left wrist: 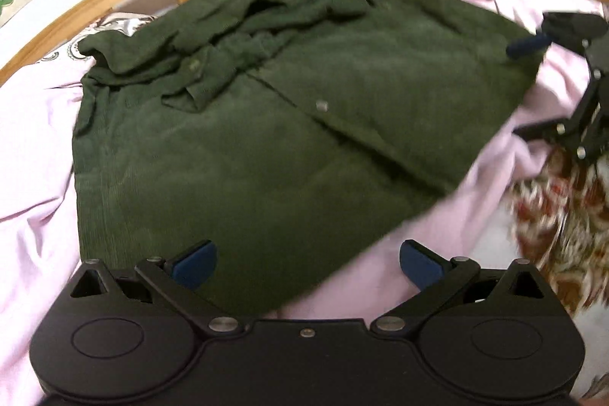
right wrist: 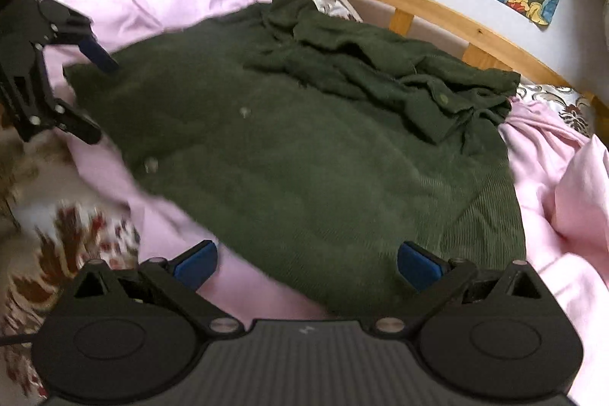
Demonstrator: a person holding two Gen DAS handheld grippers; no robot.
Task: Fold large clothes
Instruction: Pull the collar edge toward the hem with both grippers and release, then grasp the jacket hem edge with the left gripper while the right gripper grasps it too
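Both grippers, left (left wrist: 308,267) and right (right wrist: 306,265), gape wide and empty; each should pinch a near corner of the green shirt (left wrist: 266,139) squarely, avoiding the pink sheet (left wrist: 34,139).

Green shirt (left wrist: 266,147): matt ribbed corduroy. Pink sheet (left wrist: 34,147) beside left gripper (left wrist: 308,265): smooth cloth. Bed rail (right wrist: 418,2) beyond: knotty wood. Gripper bodies: matt black plastic.
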